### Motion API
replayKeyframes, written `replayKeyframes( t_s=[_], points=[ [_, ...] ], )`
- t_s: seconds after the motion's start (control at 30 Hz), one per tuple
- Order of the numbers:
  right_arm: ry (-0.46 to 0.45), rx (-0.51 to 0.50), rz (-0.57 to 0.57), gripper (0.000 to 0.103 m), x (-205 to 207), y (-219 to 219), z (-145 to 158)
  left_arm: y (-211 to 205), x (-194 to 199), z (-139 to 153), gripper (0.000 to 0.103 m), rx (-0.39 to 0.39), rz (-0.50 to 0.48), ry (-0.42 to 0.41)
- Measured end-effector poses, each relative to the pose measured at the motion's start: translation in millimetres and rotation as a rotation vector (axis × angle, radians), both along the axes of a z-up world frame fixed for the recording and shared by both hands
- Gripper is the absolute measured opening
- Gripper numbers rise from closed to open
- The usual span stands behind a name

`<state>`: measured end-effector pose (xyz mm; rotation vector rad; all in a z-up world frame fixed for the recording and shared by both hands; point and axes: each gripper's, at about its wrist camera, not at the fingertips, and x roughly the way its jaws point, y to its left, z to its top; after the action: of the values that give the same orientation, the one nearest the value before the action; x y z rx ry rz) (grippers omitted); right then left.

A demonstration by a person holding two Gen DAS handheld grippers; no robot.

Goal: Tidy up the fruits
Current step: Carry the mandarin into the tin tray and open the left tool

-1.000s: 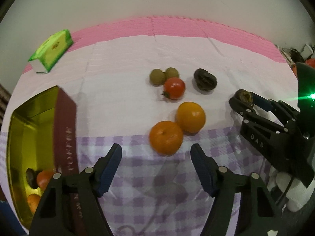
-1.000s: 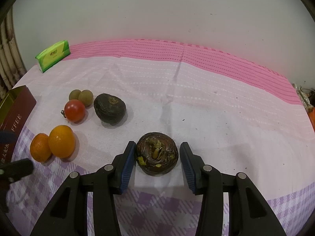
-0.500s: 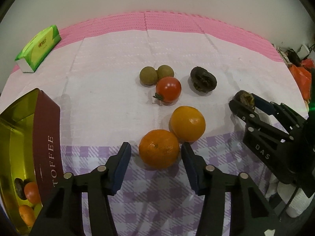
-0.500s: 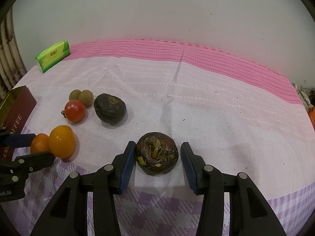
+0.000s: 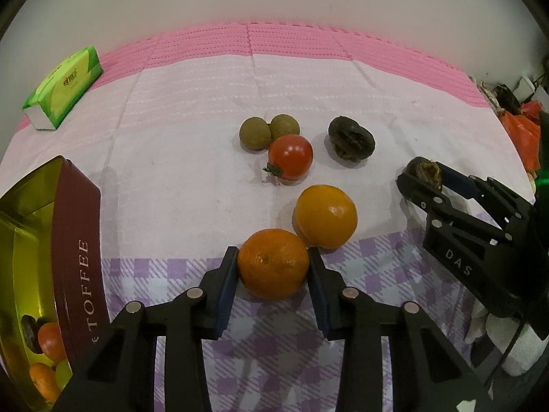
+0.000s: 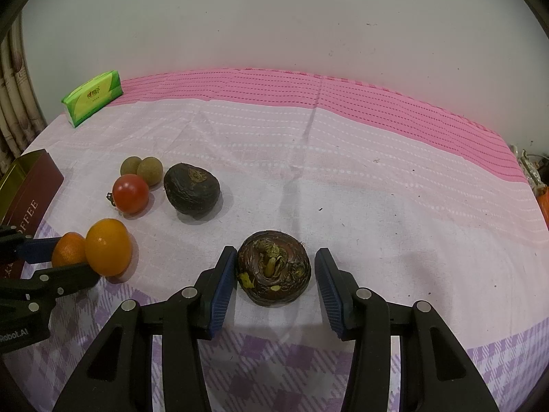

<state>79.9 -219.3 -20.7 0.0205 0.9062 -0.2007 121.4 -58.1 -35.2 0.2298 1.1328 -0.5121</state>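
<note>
Left gripper [image 5: 273,261]: its jaws have just been closing and now both blue pads press the sides of the mandarin [image 5: 273,263], which sits on the tabletop [image 5: 192,158].
Just beyond the left gripper: a smooth orange [image 5: 325,216] touches the mandarin on its far right side.
Further ahead of it: a red tomato [image 5: 290,156], with 2 small greenish-brown fruits [image 5: 254,133] side by side just behind it, and a dark wrinkled fruit [image 5: 351,139] to their right.
To the left of the left gripper: the open toffee tin [image 5: 80,261], gold inside, standing near the mandarin.
Inside the tin: several pieces already lie at its near end, among them a red one, an orange one and a dark one; I cannot count them exactly.
Far left, well apart: a green tissue pack [image 5: 63,86].
Right gripper [image 6: 275,276]: it sits around the dark round bulb-like fruit [image 6: 273,272]; the left pad touches or nearly touches it, the right pad stands clear, so it is not yet gripping.
Done so far: some fruit is in the tin, and the mandarin is gripped for its trip there, I judge.
Left to do: 7 pieces are on the cloth, counting the gripped mandarin; roughly the later half of the job remains, by my reckoning.
</note>
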Motion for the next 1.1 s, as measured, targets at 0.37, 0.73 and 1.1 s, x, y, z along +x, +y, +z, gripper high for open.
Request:
replayKeyframes(
  t_s=[0.37,0.73,1.1],
  points=[
    [0.0,-0.001,-0.001,0.048,0.7,0.4,0.2,8.3,-16.1,7.0,0.035,0.01,0.009,0.015],
    [0.0,-0.002,-0.003,0.048,0.5,0.5,-0.7,28.6,-22.4,38.8,0.035,-0.006,0.06,-0.038],
    [0.0,-0.002,-0.004,0.048,0.7,0.6,-0.5,65.7,-12.0,75.7,0.035,-0.034,0.151,-0.094]
  ],
)
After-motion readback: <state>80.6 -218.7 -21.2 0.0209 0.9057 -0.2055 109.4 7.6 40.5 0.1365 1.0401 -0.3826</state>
